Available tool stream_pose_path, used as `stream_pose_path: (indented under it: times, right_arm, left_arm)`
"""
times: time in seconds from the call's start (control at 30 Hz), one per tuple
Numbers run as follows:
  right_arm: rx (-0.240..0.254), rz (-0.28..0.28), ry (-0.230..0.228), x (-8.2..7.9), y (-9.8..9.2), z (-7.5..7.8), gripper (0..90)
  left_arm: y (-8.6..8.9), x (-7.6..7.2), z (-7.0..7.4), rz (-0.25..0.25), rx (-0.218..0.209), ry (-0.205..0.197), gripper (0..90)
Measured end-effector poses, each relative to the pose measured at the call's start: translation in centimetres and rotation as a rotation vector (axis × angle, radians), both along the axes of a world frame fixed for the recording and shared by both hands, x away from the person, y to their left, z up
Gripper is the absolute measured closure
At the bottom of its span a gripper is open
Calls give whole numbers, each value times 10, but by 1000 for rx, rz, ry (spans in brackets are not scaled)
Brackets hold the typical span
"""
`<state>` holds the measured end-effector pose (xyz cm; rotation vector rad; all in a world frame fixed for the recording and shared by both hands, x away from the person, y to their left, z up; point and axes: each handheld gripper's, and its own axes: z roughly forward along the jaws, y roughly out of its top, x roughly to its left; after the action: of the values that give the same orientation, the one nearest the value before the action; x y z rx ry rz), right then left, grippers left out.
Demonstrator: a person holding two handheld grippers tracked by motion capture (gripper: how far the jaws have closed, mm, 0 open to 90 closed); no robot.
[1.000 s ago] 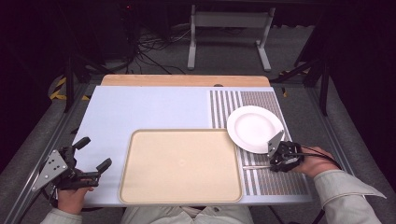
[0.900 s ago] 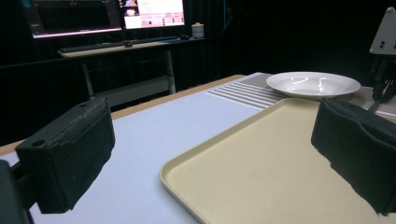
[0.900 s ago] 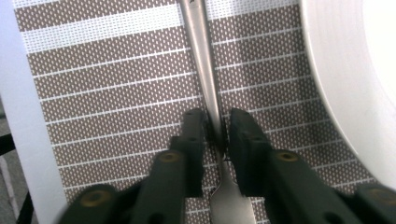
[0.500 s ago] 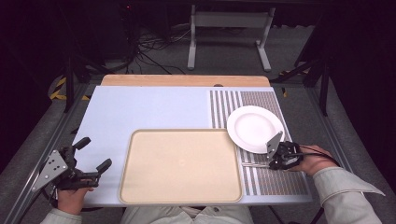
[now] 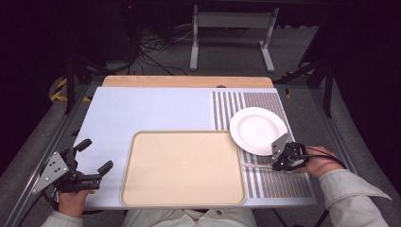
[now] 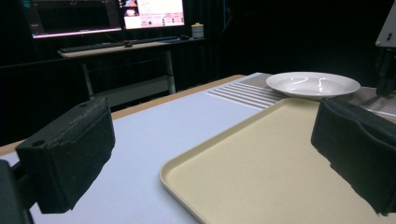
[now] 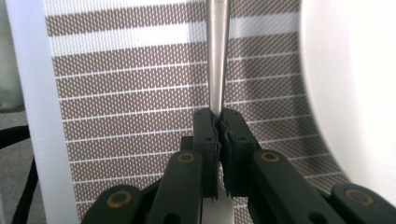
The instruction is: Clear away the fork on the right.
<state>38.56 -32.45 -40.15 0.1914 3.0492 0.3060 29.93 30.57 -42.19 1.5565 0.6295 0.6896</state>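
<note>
the right gripper (image 7: 218, 122) has just closed on a metal utensil handle (image 7: 217, 56) lying on the striped placemat (image 7: 130, 116) beside the white plate (image 5: 258, 129), not yet lifted; the left gripper (image 5: 93, 156) hangs open near the tray (image 5: 184, 168).

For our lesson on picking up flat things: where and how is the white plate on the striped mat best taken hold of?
Grip the plate by its rim. It lies flat and right way up, and the rim flares up off the mat, so one jaw can slip under and one over. Coming in low from the open far side seems best, since the tray adjoins its left.
</note>
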Motion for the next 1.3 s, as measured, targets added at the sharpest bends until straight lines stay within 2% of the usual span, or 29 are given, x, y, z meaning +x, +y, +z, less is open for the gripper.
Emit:
stream_pose_path:
  times: [0.2, 0.27, 0.3, 0.4, 0.43, 0.7, 0.83, 0.9, 1.3]
  right_arm:
    - [45, 10, -48, -4, 0, 21, 861]
    - [50, 11, -56, -5, 1, 24, 860]
    - [63, 19, -78, -5, 2, 30, 860]
    - [75, 23, -88, -5, 4, 35, 861]
    - [83, 28, -99, -6, 7, 40, 860]
    - [108, 60, -136, -3, 21, 55, 860]
    - [137, 58, -166, 1, 31, 60, 859]
    - [152, 78, -181, 4, 37, 60, 860]
    - [175, 137, -180, 20, 77, 65, 859]
  left_arm:
    - [0, 0, 0, 0, -2, -1, 3]
    - [0, 0, 0, 0, -2, -1, 3]
    - [0, 0, 0, 0, -2, -1, 3]
    - [0, 0, 0, -1, -2, -1, 3]
    - [0, 0, 0, 1, -2, 0, 3]
    - [0, 0, 0, -2, -1, 0, 3]
    - [1, 0, 0, -1, -2, 1, 4]
    - [1, 0, 0, -2, -3, -1, 4]
    - [1, 0, 0, -1, -4, 0, 4]
